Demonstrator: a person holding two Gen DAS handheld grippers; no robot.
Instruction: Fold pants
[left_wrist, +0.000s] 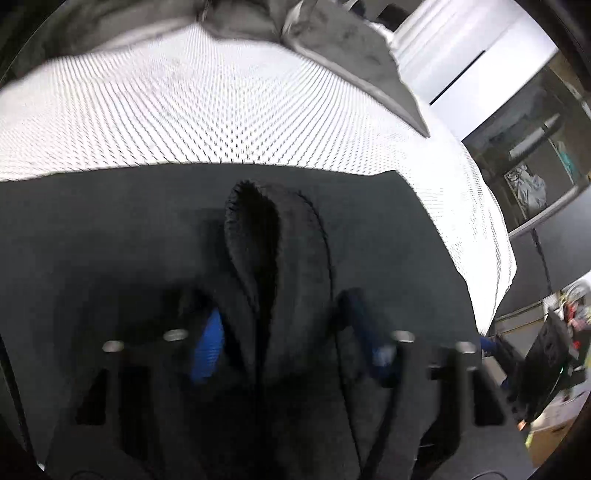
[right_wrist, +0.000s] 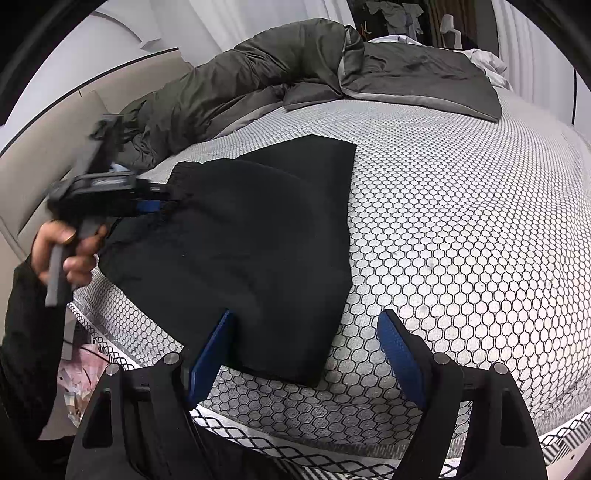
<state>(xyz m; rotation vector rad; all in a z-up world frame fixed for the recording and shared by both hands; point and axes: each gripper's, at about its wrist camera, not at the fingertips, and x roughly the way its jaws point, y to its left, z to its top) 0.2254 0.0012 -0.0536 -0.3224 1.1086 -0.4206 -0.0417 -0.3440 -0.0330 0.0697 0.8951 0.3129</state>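
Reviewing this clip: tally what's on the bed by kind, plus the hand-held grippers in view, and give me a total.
Black pants: 1
Dark grey duvet: 1
Hand-held grippers: 2, the left hand-held gripper at the pants' far edge with fabric bunched between its fingers, the right hand-held gripper open at the near edge
Total: 4

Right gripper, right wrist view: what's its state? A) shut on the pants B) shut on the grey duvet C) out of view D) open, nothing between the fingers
D: the right gripper has its blue fingers spread wide, gripping nothing, at the near corner of the black pants, while the left gripper holds the far edge.
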